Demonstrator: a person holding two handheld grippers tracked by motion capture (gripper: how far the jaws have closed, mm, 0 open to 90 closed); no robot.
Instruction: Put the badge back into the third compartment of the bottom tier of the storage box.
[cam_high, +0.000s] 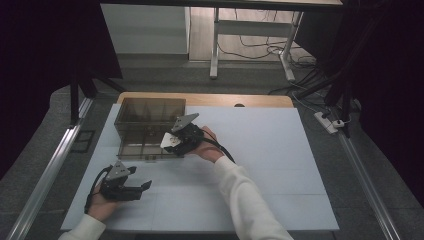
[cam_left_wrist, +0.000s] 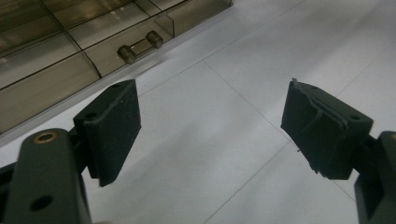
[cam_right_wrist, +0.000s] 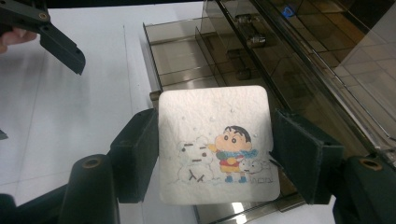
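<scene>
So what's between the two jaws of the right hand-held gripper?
A white square coaster with a cartoon print, clamped between the right hand-held gripper's jaws over the smoky drawer box, seen in the right gripper view.

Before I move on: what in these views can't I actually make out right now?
- Bottom edge of the white coaster, right gripper view: runs behind the right gripper.
- Drawer contents under the coaster, right gripper view: covered by it.
- Cabinet interior, high view: smoked walls too dark.
- Coaster's drawing, high view: too small.
- Left gripper is open; the drawer front with its handle is cut off by the left gripper view's top edge.
</scene>
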